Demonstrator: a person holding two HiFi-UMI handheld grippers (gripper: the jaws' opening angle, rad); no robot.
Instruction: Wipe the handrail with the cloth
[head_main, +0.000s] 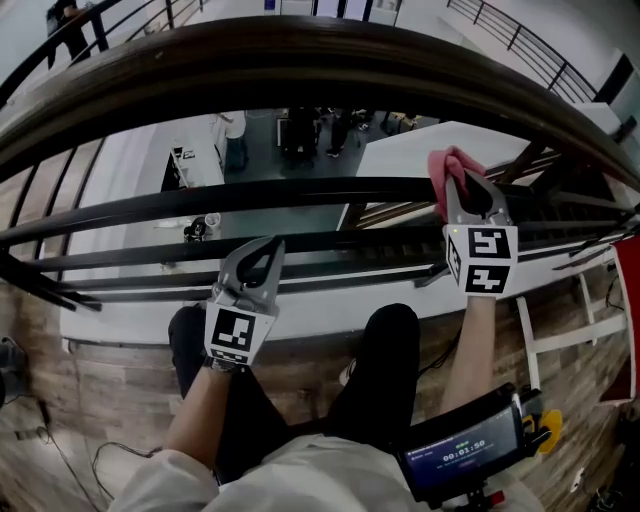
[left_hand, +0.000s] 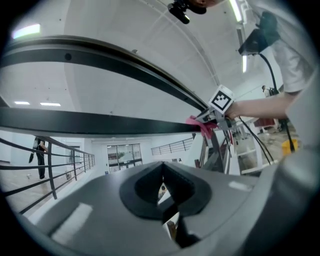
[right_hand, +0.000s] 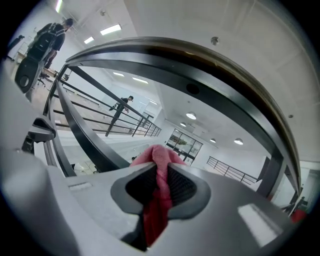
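The wide dark handrail (head_main: 300, 50) curves across the top of the head view, with thinner black bars (head_main: 250, 195) below it. My right gripper (head_main: 470, 188) is shut on a pink cloth (head_main: 448, 168), which bunches out past the tips against the upper thin bar, below the handrail. In the right gripper view the cloth (right_hand: 160, 165) fills the gap between the jaws of the right gripper (right_hand: 161, 186), and the handrail (right_hand: 225, 65) arcs overhead. My left gripper (head_main: 268, 250) hangs shut and empty by the lower bars. The left gripper view shows the cloth (left_hand: 200, 126) at the bar (left_hand: 75, 122).
Beyond the railing lies a lower floor with white counters (head_main: 440, 150) and people (head_main: 235, 135). The person's knees (head_main: 390, 340) and a screen device (head_main: 465, 455) sit below. A red object (head_main: 628, 300) stands at the right. A distant person (left_hand: 40, 155) stands by another railing.
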